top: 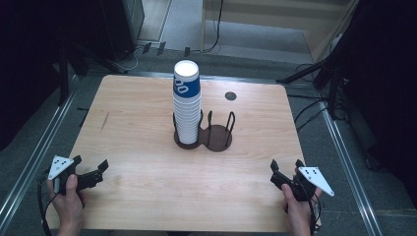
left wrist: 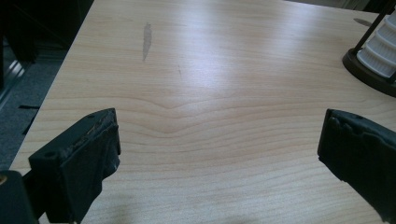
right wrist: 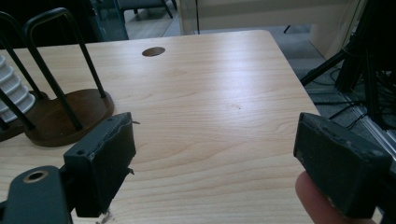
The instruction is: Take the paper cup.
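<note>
You held the left gripper (top: pixel 91 170) and right gripper (top: pixel 286 171) at the lower corners, jaws wide and empty. The cup stack (top: pixel 187 101) stood upper centre in the holder (top: pixel 219 137) on the desk (top: pixel 142 182), its blue band's white writing unreadable.

In the left gripper view the stack of cups (left wrist: pixel 379 55) and its dark holder (left wrist: pixel 369 74) are cut off by the right edge. In the right gripper view the stack of cups (right wrist: pixel 13 93) runs off the left edge, behind the holder's wire posts (right wrist: pixel 56 65). In the high view the blue print on the top cup (top: pixel 186 83) is too small to read, perhaps digits. Both forearms leave the bottom edge.
</note>
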The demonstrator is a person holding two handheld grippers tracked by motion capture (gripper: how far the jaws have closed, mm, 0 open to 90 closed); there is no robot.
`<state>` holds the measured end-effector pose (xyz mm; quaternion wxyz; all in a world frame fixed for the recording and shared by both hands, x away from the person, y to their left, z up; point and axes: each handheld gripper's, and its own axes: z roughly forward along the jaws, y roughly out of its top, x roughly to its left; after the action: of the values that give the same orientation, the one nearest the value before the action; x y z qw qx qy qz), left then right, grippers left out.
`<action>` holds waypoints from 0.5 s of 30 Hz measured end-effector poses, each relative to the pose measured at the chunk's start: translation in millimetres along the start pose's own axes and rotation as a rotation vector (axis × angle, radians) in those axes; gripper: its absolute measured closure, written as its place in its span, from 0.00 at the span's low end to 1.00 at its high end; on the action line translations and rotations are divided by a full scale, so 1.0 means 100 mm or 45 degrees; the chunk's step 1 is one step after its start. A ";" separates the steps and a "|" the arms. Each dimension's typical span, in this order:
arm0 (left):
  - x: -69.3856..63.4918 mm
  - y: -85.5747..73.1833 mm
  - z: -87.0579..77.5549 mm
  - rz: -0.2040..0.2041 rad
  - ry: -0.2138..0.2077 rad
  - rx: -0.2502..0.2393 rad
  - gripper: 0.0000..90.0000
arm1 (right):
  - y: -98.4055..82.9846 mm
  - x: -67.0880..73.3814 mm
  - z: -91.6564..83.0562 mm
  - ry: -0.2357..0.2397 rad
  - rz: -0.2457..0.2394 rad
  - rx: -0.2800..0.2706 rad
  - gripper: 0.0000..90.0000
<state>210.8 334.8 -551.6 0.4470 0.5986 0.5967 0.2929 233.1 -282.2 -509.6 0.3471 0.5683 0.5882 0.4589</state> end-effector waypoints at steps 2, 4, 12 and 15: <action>-0.01 0.00 0.00 0.017 0.006 -0.001 0.00 | 0.02 0.03 0.00 -0.002 -0.002 0.004 0.14; -0.02 0.01 0.00 0.043 -0.001 0.008 0.00 | 0.06 0.11 0.00 0.017 -0.035 -0.005 0.12; -0.03 0.01 0.00 0.056 -0.037 0.008 0.00 | 0.19 0.30 -0.01 0.039 -0.074 -0.044 0.11; -0.05 0.01 0.01 0.087 -0.071 0.028 0.00 | 0.22 0.36 -0.01 0.066 -0.085 -0.057 0.11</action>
<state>211.7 330.0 -550.1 0.4465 0.6316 0.5663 0.2845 236.2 -248.3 -484.7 0.3594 0.5286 0.6051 0.4746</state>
